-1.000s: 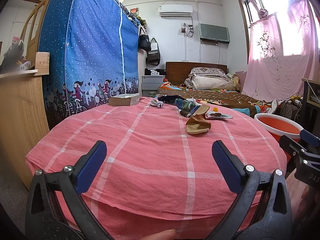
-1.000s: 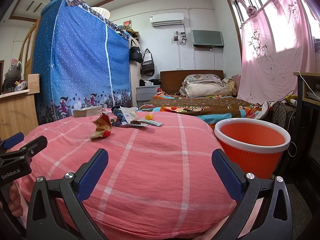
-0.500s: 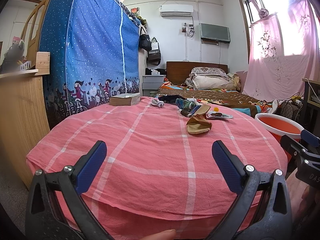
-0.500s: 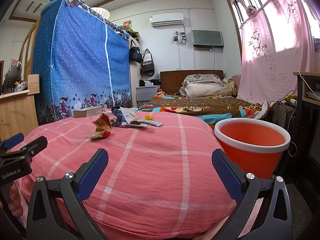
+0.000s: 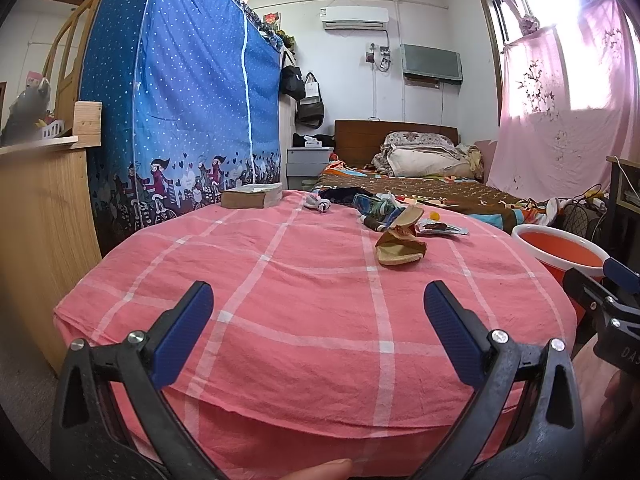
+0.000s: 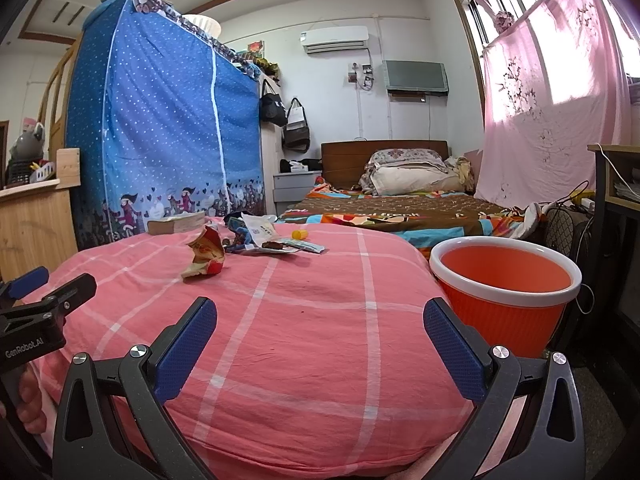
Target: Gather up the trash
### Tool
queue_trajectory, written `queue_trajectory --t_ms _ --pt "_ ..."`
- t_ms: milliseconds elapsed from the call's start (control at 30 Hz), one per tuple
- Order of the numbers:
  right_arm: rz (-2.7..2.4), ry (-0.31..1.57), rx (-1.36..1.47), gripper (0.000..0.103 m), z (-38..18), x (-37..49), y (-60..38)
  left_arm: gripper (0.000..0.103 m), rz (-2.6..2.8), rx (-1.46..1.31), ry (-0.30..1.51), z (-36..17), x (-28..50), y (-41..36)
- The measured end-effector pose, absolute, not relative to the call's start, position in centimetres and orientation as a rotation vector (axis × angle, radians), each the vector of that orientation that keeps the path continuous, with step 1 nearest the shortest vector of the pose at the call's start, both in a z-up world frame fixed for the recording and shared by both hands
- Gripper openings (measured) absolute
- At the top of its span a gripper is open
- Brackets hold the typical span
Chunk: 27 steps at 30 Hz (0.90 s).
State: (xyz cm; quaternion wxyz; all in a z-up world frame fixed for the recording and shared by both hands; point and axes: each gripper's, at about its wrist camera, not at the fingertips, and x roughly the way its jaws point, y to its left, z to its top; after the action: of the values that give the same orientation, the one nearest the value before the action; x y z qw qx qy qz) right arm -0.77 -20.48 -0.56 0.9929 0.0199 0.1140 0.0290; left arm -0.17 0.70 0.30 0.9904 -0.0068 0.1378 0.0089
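Both tongs, left tongs (image 5: 318, 320) and right tongs (image 6: 320, 326), stand wide open and hold nothing, above the near edge of the pink checked tabletop (image 6: 312, 320). Crumpled wrapper (image 6: 206, 257) and mixed trash (image 6: 276, 240) lie near the far edge. Orange bin (image 6: 505, 294) stands beside the right edge.

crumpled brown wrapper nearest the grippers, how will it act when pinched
The crumpled wrapper is thin, creased sheet, so it will probably crush flat between the jaws. It looks light and may slide on the pink cloth if nudged. It seems unlikely to roll.
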Motion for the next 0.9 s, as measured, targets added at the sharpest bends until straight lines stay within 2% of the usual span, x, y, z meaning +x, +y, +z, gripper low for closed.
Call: queue_trajectory --t_ms 533,900 --pt "0.074 0.237 0.050 0.103 -0.2 -0.6 -20.4 0.103 0.024 -0.009 0.301 0.0 0.3 0.5" --pt "0.099 0.220 0.027 0.103 2.1 0.7 -20.7 0.103 0.011 -0.019 0.300 1.5 1.8 0.0"
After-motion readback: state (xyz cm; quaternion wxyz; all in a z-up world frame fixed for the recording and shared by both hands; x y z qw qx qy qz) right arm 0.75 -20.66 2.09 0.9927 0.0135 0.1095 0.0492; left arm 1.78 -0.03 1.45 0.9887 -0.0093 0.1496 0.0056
